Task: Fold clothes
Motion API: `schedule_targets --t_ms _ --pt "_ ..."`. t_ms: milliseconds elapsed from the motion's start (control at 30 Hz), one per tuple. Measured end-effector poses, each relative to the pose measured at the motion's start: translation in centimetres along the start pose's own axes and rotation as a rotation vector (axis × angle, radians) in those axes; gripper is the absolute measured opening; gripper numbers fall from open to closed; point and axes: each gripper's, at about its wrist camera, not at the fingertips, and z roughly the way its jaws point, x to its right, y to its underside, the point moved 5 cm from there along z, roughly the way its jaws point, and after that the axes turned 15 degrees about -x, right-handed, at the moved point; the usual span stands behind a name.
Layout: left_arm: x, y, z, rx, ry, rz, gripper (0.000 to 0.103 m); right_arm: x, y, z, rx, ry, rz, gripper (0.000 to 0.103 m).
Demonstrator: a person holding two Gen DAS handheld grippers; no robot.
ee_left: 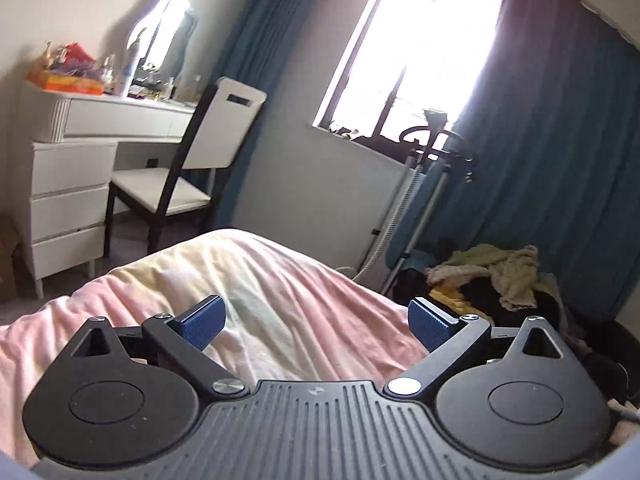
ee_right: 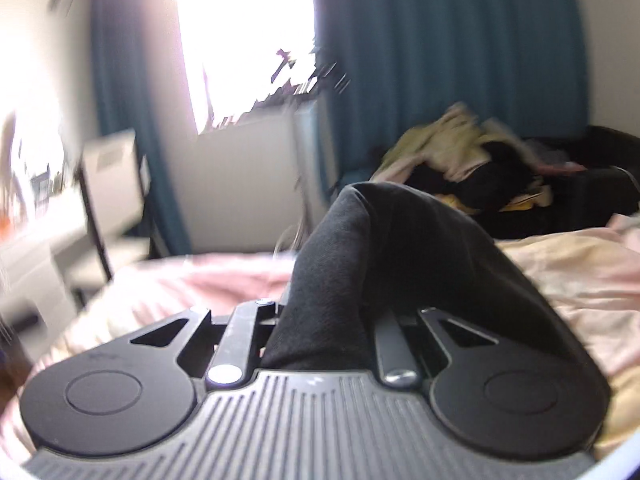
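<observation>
My left gripper [ee_left: 316,326] is open and empty, its blue pads [ee_left: 204,320] spread wide above the pink and yellow bedsheet [ee_left: 280,280]. My right gripper [ee_right: 324,320] is shut on a black garment [ee_right: 384,248], which drapes over and hides the fingertips and rises in a fold above the bed [ee_right: 580,272]. A pile of loose clothes [ee_left: 504,276], cream, yellow and black, lies at the bed's far right; it also shows in the right wrist view [ee_right: 472,160].
A white dresser [ee_left: 72,200] with cluttered top and a white chair [ee_left: 188,168] stand left of the bed. A garment steamer [ee_left: 424,184] stands under the window, between blue curtains [ee_left: 560,160]. The right wrist view is motion-blurred.
</observation>
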Motion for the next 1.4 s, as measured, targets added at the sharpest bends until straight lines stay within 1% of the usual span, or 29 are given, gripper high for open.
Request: schedule_targets --t_ms 33,100,133,167,200,267,333,400,433,467,500,533,600,700,800,900,933,967,1000,1033,1067,1100,1133,1167,1200,1233,1267,1300,1400 --pt "-0.5 0.0 0.7 -0.02 0.0 -0.022 0.099 -1.1 0.6 2.0 -0.038 0.001 -0.019 0.017" --pt "-1.5 -0.1 2.0 -0.059 -0.001 -0.065 0.099 -3.1 2.0 5.0 -0.093 0.032 -0.086 0.018" --pt "-1.8 -0.2 2.2 -0.077 0.009 -0.079 0.099 -3.8 2.6 6.1 -0.104 0.052 -0.128 0.019" --pt "-2.0 -0.4 2.5 -0.094 0.019 -0.093 0.099 -4.0 2.8 6.4 -0.1 0.051 -0.144 0.022" --pt "-1.7 -0.3 2.3 -0.101 0.036 -0.084 0.099 -4.1 3.0 6.6 -0.094 0.047 -0.156 0.025" --pt "-1.1 0.0 2.1 -0.113 0.071 -0.067 0.099 -4.1 3.1 6.4 -0.082 0.022 -0.168 0.043" --pt "-0.5 0.2 1.9 -0.126 0.106 -0.051 0.099 -3.8 2.8 5.1 -0.073 -0.042 -0.173 0.05" --pt "0.1 0.5 1.7 -0.138 0.14 -0.034 0.099 -3.6 2.8 3.4 -0.076 -0.099 -0.201 0.053" --pt "0.4 0.6 1.6 -0.145 0.158 -0.025 0.099 -3.0 2.9 2.0 -0.069 -0.133 -0.221 0.054" --pt "0.8 0.7 1.5 -0.151 0.175 -0.017 0.099 -2.3 3.1 0.5 -0.06 -0.169 -0.241 0.058" --pt "1.1 0.9 1.3 -0.157 0.192 -0.008 0.099 -1.7 3.2 -1.0 -0.051 -0.204 -0.26 0.06" --pt "1.4 1.0 1.2 -0.163 0.21 0.0 0.099 -0.7 3.7 -2.5 -0.047 -0.215 -0.267 0.063" --pt "2.0 1.2 1.0 -0.176 0.244 0.017 0.099 1.5 4.7 -5.7 -0.04 -0.229 -0.275 0.063" --pt "2.9 1.6 0.6 -0.195 0.296 0.043 0.099 5.5 6.6 -8.9 -0.066 -0.208 -0.283 0.064" --pt "4.9 3.5 0.8 -0.271 0.35 0.066 0.098 8.3 9.2 -10.8 -0.084 -0.177 -0.307 0.064" --pt "6.9 5.4 1.1 -0.348 0.404 0.09 0.089 10.2 11.5 -11.4 -0.071 -0.182 -0.274 0.064" --pt "7.5 6.1 1.1 -0.373 0.422 0.098 0.083 10.6 11.9 -11.1 -0.071 -0.193 -0.249 0.064" --pt "8.2 6.7 1.2 -0.398 0.439 0.106 0.071 10.7 12.2 -10.8 -0.067 -0.207 -0.237 0.064" --pt "8.3 7.2 2.0 -0.407 0.404 0.109 0.064 10.5 12.3 -10.4 -0.061 -0.217 -0.236 0.064" --pt "8.4 7.7 2.7 -0.416 0.368 0.113 0.057 10.2 12.4 -9.7 -0.059 -0.222 -0.245 0.064" --pt "8.6 8.2 3.5 -0.425 0.333 0.115 0.054 9.8 12.4 -8.7 -0.061 -0.219 -0.264 0.062" --pt "7.7 8.3 4.7 -0.438 0.328 0.036 0.052 9.3 12.4 -7.7 -0.064 -0.214 -0.284 0.062" --pt "6.8 8.3 5.9 -0.45 0.322 -0.042 0.043 9.0 12.5 -6.9 -0.068 -0.211 -0.301 0.058" --pt "6.0 8.3 7.2 -0.462 0.316 -0.121 0.036 8.7 12.6 -6.3 -0.068 -0.209 -0.322 0.041" --pt "5.1 8.3 8.4 -0.474 0.31 -0.199 0.033 8.4 12.7 -5.9 -0.061 -0.201 -0.344 0.028" --pt "4.4 8.3 9.3 -0.48 0.309 -0.256 0.029 8.2 12.9 -5.8 -0.05 -0.191 -0.356 0.015" --pt "3.8 8.1 10.2 -0.477 0.306 -0.296 0.026 8.0 12.9 -6.1 -0.042 -0.196 -0.362 0.012" --pt "3.6 8.0 10.9 -0.476 0.295 -0.308 0.025 7.7 13.0 -6.7 -0.034 -0.212 -0.373 0.011" --pt "3.5 8.1 11.8 -0.468 0.265 -0.29 0.024 6.9 13.4 -8.7 -0.01 -0.255 -0.41 0.009"
